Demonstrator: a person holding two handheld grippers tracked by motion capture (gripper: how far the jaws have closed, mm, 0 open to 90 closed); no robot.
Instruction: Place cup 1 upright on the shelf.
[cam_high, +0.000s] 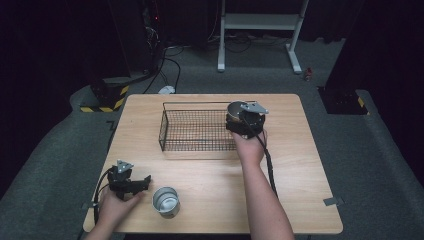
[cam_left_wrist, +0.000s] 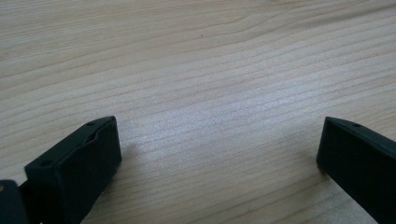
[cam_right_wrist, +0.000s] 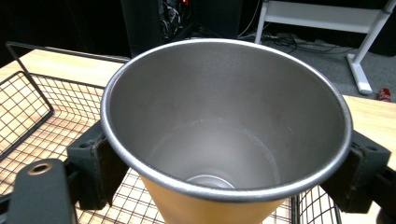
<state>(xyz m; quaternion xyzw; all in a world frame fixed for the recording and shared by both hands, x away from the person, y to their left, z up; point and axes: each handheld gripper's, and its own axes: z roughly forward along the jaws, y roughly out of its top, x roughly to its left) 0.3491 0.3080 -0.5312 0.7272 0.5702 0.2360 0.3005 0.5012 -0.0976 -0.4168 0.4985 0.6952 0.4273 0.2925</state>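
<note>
Nearest, lower left of the high view: left hand (cam_high: 114, 206) holds the left gripper (cam_high: 145, 182) low at the table (cam_high: 210, 200) front edge, pointing right. Its own view shows both black jaws spread wide, nothing between them but bare wood grain.

Just right of it, lower centre: a metal cup (cam_high: 166, 201) stands upright on the table, mouth up, near the left gripper's tips but not touching.

Mid frame: right forearm (cam_high: 262, 200) runs up from the bottom edge. Right hand (cam_high: 248, 145) carries the right gripper (cam_high: 239, 116), cable (cam_high: 268, 165) trailing back along the arm.

Right gripper's jaws are clamped on a second metal cup (cam_right_wrist: 224, 135), one jaw on each side of the wall below the rim. Outside of it looks orange-tan, inside bare steel, empty. In the high view this cup sits at the basket's right end, over the rim area; can't tell whether it's inside the basket or just above the edge.

Black wire basket (cam_high: 192, 131) sits at the table's upper centre, rectangular, open top. The held cup and gripper hide its right end.

Farther, upper frame: grey carpet floor (cam_high: 350, 150), white stand legs (cam_high: 257, 22) upper centre, black equipment with cables (cam_high: 165, 65) upper left, yellow-black striped base (cam_high: 107, 97) left of the table, small red item (cam_high: 308, 74) by the stand foot.
</note>
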